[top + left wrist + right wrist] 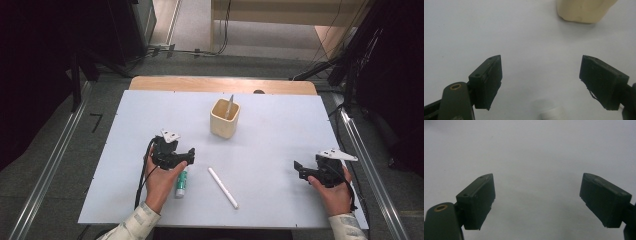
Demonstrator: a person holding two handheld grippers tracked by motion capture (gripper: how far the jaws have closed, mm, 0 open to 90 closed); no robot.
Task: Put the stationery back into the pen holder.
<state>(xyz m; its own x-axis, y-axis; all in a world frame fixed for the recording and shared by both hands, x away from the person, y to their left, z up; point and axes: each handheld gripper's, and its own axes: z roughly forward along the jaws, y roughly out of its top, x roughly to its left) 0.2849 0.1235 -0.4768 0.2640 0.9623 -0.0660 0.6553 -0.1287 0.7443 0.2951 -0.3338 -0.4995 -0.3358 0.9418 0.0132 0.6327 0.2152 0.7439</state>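
A white table point(280, 150) fills the middle of the high view. Above centre stands a square cream-coloured pen holder point(224, 118) with a grey pen point(229, 107) leaning inside it. Below centre lies a white marker point(223, 187), slanting from upper left to lower right. Left of it, a green-and-white glue stick point(181, 184) lies partly under the left gripper point(189, 154), held in the person's hand at lower left. The right gripper point(300, 170) sits at lower right, well apart from the marker. In both gripper views the jaws stand wide apart with nothing between them; the left gripper view shows the holder's base at the top and a white cap at the bottom edge.
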